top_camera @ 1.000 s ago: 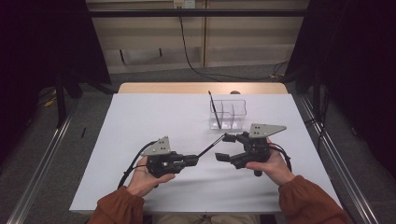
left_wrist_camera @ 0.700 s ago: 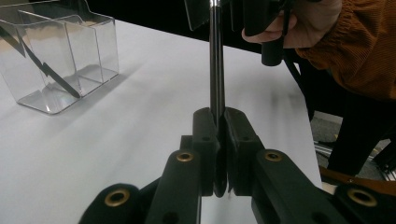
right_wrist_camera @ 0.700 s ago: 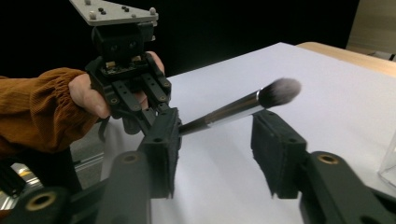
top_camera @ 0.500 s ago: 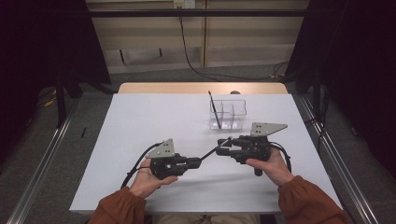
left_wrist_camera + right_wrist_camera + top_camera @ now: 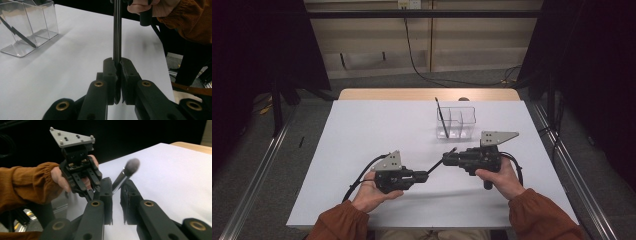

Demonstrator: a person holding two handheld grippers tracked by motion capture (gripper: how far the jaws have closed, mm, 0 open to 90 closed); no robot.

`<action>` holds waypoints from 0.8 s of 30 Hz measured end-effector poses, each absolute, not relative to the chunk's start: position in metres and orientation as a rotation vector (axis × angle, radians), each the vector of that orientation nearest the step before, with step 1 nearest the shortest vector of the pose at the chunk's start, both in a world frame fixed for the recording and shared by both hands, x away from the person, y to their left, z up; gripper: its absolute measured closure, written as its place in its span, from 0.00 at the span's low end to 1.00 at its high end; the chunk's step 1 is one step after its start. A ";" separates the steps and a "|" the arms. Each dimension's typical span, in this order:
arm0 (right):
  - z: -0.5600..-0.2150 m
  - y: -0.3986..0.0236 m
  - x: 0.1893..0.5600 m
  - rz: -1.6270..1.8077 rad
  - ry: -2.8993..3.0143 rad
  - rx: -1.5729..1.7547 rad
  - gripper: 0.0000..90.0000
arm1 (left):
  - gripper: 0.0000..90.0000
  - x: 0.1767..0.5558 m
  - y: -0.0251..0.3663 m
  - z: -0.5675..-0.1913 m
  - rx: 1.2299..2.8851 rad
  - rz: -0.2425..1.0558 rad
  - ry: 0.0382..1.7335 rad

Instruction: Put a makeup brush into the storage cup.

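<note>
White table (image 5: pixel 362 130), unlabelled brush (image 5: pixel 438 162) between grippers

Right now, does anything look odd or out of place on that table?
Nothing spilled or broken. The one oddity: a makeup brush hangs in mid-air, pinched between both grippers, left and right. Another brush leans in the clear organizer.

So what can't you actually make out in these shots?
Brush head: blurred in the right gripper view, so its bristles don't resolve.
Brush's far end: cut off by the top edge of the left gripper view.
Brush's near end: hidden between the left tool's shut jaws.
Black stick in the clear organizer: too small in the high view to identify.
</note>
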State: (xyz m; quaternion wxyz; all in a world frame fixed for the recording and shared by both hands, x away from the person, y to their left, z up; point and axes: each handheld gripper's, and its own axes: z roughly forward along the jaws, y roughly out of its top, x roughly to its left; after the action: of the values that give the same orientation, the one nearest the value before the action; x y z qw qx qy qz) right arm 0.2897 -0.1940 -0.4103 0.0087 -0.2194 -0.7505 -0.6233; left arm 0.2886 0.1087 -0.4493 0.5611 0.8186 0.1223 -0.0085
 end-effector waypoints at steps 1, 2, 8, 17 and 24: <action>-0.410 -0.193 0.290 -1.944 -2.340 -0.684 0.90 | 0.93 0.289 0.109 -0.449 1.930 -0.017 0.286; -0.410 -0.193 0.290 -1.943 -2.338 -0.682 0.91 | 0.93 0.289 0.108 -0.450 1.932 -0.016 0.287; -0.409 -0.191 0.290 -1.920 -2.314 -0.659 0.93 | 0.91 0.291 0.109 -0.451 1.936 -0.007 0.294; -0.407 -0.192 0.291 -1.929 -2.316 -0.648 0.93 | 0.84 0.293 0.112 -0.450 1.912 0.001 0.323; -0.405 -0.195 0.291 -1.936 -2.322 -0.673 0.93 | 0.70 0.293 0.114 -0.448 1.897 0.019 0.356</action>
State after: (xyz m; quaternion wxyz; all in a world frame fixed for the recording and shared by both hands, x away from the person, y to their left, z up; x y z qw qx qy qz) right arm 0.2915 -0.1954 -0.4054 0.0219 -0.2173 -0.7495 -0.6249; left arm 0.2933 0.1138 -0.4479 0.5695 0.8078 0.1515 0.0079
